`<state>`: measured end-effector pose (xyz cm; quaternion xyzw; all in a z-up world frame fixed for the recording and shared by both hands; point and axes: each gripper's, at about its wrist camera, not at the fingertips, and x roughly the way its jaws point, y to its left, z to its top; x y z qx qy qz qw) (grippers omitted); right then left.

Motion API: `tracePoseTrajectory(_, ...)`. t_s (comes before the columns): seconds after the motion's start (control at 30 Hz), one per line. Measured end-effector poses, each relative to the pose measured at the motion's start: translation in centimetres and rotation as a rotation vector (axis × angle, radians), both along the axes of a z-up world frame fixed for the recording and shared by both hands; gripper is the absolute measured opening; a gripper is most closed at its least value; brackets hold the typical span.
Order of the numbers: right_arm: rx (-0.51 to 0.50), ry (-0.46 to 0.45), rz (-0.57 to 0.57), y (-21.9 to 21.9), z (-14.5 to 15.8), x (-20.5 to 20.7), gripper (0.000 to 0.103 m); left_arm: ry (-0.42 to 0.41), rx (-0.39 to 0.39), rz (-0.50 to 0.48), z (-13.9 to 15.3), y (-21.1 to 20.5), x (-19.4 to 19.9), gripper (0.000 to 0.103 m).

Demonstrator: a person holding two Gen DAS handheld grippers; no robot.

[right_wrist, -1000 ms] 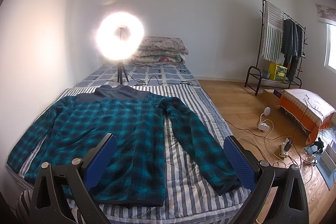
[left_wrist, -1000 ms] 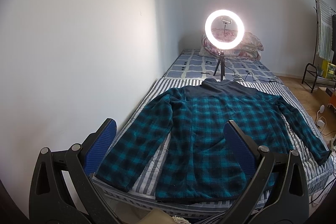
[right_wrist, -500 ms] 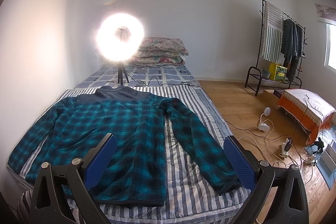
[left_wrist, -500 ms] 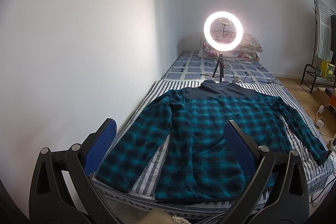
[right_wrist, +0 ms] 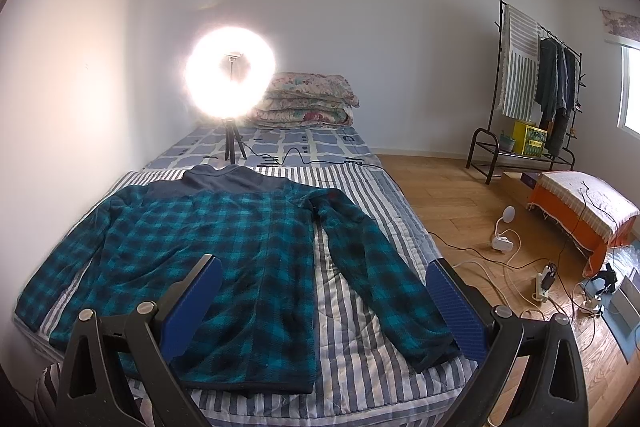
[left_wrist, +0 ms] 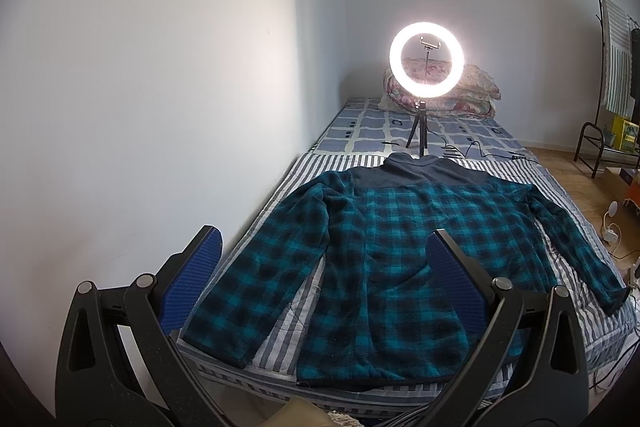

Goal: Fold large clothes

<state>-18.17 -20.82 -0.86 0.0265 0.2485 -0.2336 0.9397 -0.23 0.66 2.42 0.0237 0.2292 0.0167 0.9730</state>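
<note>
A teal and black plaid fleece jacket with a dark navy collar lies flat on the striped bed, both sleeves spread out, hem toward me. My left gripper hovers open above the hem end, near the jacket's left sleeve. On the other side, my right gripper is open too, held above the bed's near end between the body and the right sleeve. Neither gripper touches the cloth.
A lit ring light on a tripod stands on the bed behind the collar, with cables and folded quilts beyond. A wall runs along the left. Right of the bed: wood floor, power strips, a clothes rack, an orange stool.
Both views shifted slightly; the jacket sits a little lower and nearer in frame. The grippers stay open and the jacket has not moved on the bed.
</note>
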Motion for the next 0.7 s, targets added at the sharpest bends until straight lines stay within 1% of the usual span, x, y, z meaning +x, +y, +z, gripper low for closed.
tracePoseTrajectory(0.5,0.001,0.001,0.001,0.2,0.1,0.2,0.103,0.001,-0.002,0.006,0.1,0.6,0.2,0.103)
tracePoseTrajectory(0.7,-0.005,0.002,0.005,0.3,0.0,0.5,0.103,0.002,0.000,0.011,-0.8,1.3,0.2,0.103)
